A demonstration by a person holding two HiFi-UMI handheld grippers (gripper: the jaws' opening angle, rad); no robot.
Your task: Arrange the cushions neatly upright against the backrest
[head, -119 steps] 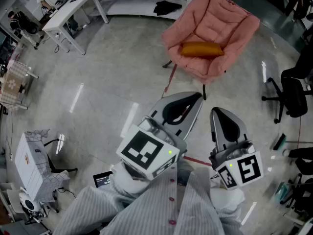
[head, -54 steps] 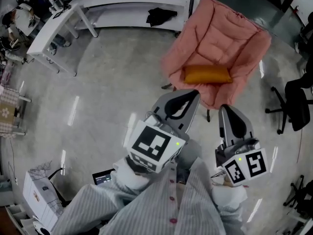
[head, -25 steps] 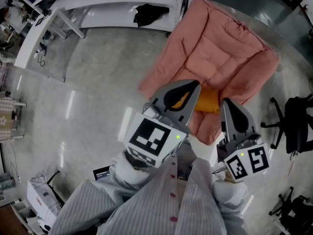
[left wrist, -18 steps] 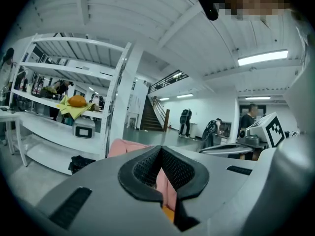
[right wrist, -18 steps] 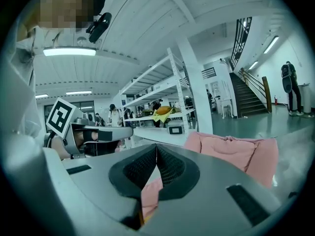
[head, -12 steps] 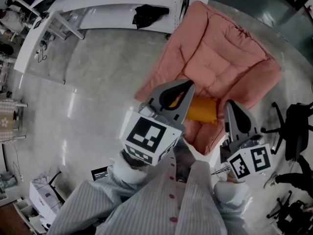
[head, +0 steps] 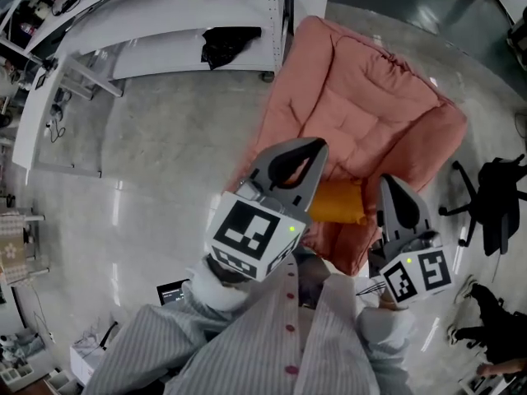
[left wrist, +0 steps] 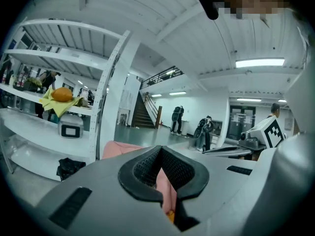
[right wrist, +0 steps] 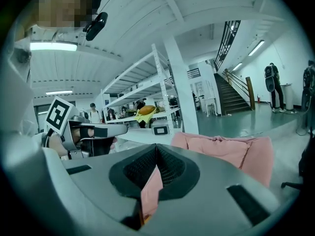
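A pink padded armchair (head: 362, 97) fills the upper middle of the head view, its backrest toward the upper right. An orange cushion (head: 338, 202) lies flat across the seat near the front edge, partly hidden by my left gripper (head: 305, 148). That gripper is shut and empty, held above the chair's front left. My right gripper (head: 394, 185) is shut and empty too, just right of the cushion. In the left gripper view, the left gripper (left wrist: 160, 154) shows the pink chair (left wrist: 115, 149) past its tips. In the right gripper view, the right gripper (right wrist: 156, 154) faces the chair's backrest (right wrist: 221, 149).
White shelving (head: 165, 35) with a black cloth (head: 226, 44) on its lower board stands behind the chair at upper left. A black office chair (head: 494, 196) is at the right. A white table (head: 41, 113) is at the far left. Polished concrete floor (head: 156, 155) lies to the left.
The view has closed in on the armchair, which now sits nearer and larger. Both grippers stay shut and now hover over the chair's front edge and the orange cushion.
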